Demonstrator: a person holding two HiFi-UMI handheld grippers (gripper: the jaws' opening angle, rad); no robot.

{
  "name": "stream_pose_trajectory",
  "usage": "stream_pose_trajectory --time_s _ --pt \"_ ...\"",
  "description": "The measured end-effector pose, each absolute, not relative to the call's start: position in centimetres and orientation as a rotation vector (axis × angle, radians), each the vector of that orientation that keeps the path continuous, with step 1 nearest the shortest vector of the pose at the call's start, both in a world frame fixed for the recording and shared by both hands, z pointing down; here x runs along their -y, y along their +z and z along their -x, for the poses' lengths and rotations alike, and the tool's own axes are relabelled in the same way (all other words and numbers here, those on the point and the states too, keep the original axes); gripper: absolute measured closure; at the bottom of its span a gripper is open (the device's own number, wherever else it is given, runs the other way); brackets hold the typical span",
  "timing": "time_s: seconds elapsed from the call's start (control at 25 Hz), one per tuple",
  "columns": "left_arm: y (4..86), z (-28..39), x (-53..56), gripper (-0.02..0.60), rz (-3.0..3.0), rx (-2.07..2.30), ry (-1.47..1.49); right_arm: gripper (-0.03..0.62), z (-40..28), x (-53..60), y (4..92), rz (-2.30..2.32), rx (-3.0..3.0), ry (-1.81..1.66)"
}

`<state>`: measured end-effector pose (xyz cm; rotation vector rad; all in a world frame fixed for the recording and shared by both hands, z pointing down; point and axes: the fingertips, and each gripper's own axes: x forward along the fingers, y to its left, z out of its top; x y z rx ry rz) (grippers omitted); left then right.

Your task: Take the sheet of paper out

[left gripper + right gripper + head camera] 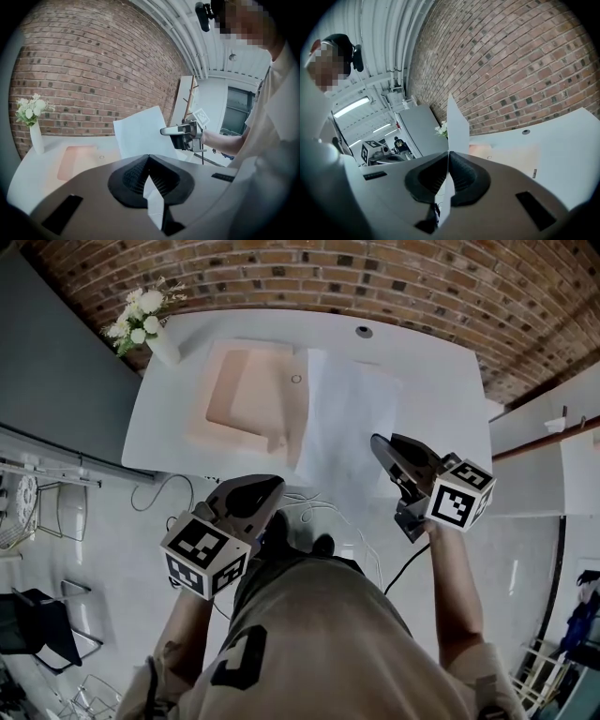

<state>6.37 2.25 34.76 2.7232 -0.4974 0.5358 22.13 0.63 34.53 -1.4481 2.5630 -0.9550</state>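
A white sheet of paper (347, 418) hangs in the air above the white table (441, 381), held between both grippers. My right gripper (380, 448) is shut on the sheet's near right edge, and in the right gripper view the sheet (457, 126) rises edge-on from the closed jaws (449, 159). My left gripper (272, 486) is shut on the near left corner, and a white corner sticks out of its jaws (149, 161). Beyond them the sheet (140, 133) stands up. A pink folder (244, 395) lies flat on the table to the left of the sheet.
A white vase of white flowers (141, 324) stands at the table's far left corner. A round cable hole (364, 331) sits near the far edge. A brick wall (309, 273) runs behind the table. Chairs (37, 624) and cables (309, 507) are on the floor nearby.
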Motion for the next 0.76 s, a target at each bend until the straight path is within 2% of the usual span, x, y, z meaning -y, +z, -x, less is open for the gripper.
stream_pose_trajectory --time_s 0.76 --pt "35.0 -4.0 1.9 0.568 -2.723 0.476 0.499 0.571 -19.3 2.4 33.8 1.446 -2.571 -0.960"
